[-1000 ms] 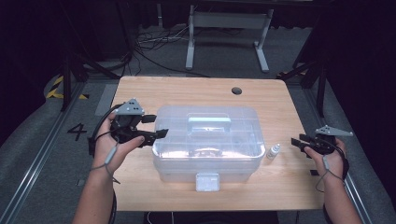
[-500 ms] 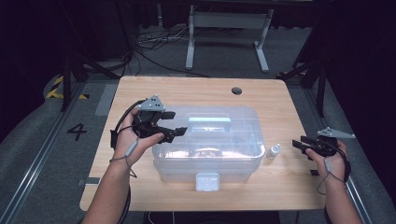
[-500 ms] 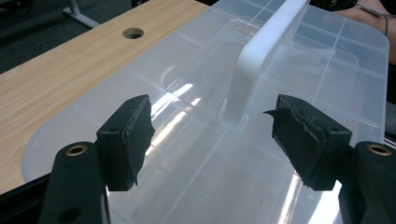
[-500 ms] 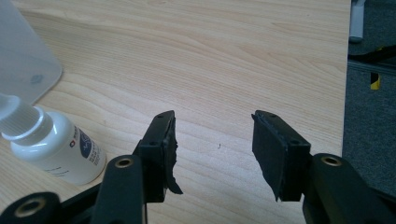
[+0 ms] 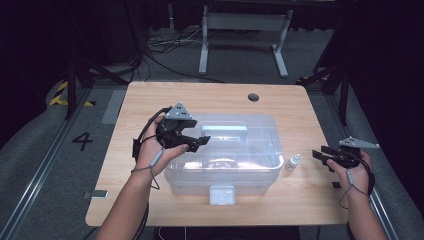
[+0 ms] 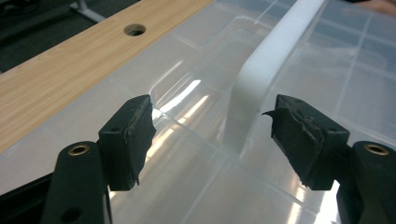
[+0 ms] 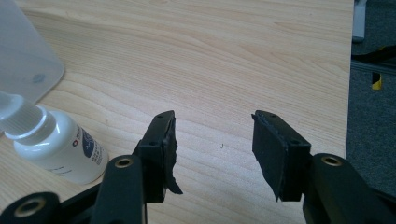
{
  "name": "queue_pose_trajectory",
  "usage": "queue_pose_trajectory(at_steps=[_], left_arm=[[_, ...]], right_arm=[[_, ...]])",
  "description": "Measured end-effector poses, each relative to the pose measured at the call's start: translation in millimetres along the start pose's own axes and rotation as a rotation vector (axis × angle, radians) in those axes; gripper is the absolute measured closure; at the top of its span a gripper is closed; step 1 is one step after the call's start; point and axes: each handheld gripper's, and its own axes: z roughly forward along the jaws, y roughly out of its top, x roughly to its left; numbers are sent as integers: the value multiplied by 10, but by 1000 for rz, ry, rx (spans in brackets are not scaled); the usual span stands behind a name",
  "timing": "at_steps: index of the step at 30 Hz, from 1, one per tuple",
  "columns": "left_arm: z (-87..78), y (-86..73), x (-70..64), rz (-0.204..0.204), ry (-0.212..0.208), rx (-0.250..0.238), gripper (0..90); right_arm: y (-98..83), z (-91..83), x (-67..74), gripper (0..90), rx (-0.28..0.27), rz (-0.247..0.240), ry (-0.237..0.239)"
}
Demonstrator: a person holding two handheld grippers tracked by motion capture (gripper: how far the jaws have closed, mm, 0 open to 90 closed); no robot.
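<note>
On the table (image 5: 150, 100), a clear plastic box (image 5: 250, 170) sits near the middle, lid on, with a white handle (image 5: 227, 128) set into the lid top and a white latch (image 5: 222, 194) at its near wall. Over the lid's left part hangs the left gripper (image 5: 199, 141), jaws spread wide with nothing between them; in the left gripper view the handle (image 6: 275, 60) runs away just ahead of the gap, one end dropping to the lid (image 6: 196, 177) between the pads. Off to the right, the right gripper (image 5: 320, 156) hovers low near the table edge, jaws also wide and empty, with a small white bottle (image 5: 292, 162) standing between it and the box; the right gripper view puts the bottle (image 7: 51, 140) just beside its left jaw.

My guess is the box is light, since little shows inside through the walls, though the contents are too hazy to name. Its walls look smooth and glossy, so pads would likely slip there, and thin plastic may flex. The stiff handle seems the best hold for lifting; the latch seems the place to start for opening.
</note>
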Motion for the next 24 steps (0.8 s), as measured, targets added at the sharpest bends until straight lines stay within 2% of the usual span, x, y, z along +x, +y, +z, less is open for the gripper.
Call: queue_pose_trajectory(at_steps=[3,7,12,14,15,16,20,24], left_arm=[[-15,13,-9,-3,-6,-9,342],[-24,42,-29,-4,-30,-1,530],[-7,92,-70,21,-57,32,619],[2,106,-82,34,-58,47,708],[0,109,-79,33,-44,43,735],[-1,109,-69,19,-54,39,755],[-3,132,-57,12,-61,51,760],[-9,209,-64,15,-48,93,760]], right_arm=[[-1,0,0,500,-1,-2,0],[-5,0,5,500,2,-2,-3],[-5,-22,5,495,2,0,-4],[1,-39,9,496,-3,-2,-5],[4,-44,11,498,-5,-4,-5],[12,-55,19,503,-8,-6,-6],[61,-116,68,521,-22,-22,-3],[123,-192,134,550,-36,-48,8]])
